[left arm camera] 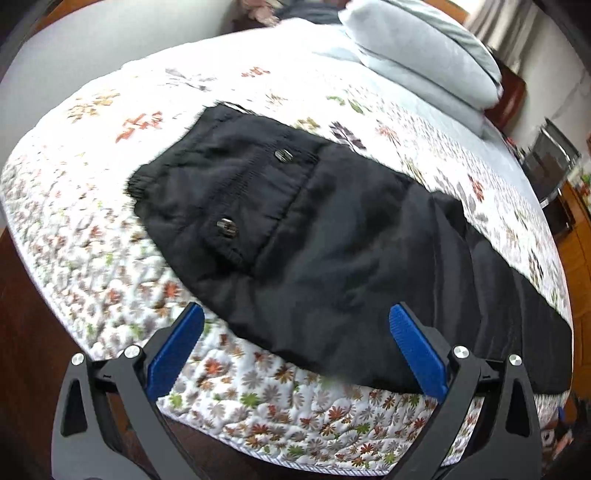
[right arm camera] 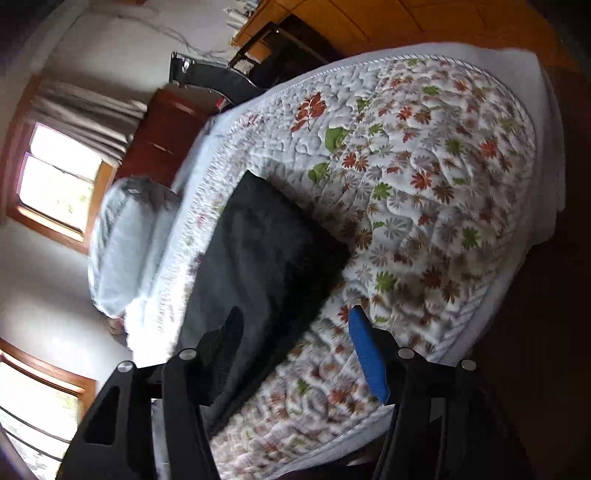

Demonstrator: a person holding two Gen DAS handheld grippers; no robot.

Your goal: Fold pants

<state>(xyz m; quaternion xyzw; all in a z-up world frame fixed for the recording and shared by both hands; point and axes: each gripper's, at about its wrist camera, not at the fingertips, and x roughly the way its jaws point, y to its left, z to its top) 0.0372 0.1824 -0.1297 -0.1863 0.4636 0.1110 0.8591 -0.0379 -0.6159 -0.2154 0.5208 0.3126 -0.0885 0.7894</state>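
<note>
Black pants (left arm camera: 295, 221) lie flat along the floral quilt (left arm camera: 92, 229). Their waistband, with two metal buttons (left arm camera: 226, 226), is at the left, and the legs run off to the right. My left gripper (left arm camera: 295, 308) hovers open over the near edge of the pants below the waist, with nothing between its blue pads (left arm camera: 413, 343). In the right wrist view the leg end of the pants (right arm camera: 266, 251) shows as a dark rectangle. My right gripper (right arm camera: 295, 310) stands open above it, one finger over the cloth and the blue pad (right arm camera: 365, 350) over the quilt (right arm camera: 424, 177).
Pale blue pillows (left arm camera: 424, 55) are stacked at the head of the bed, also seen as pillows (right arm camera: 125, 240). A dark chair (right arm camera: 207, 74) and wooden furniture (right arm camera: 369, 22) stand beyond the bed's far side. The bed's edge (left arm camera: 295, 454) drops to a dark floor just under my left gripper.
</note>
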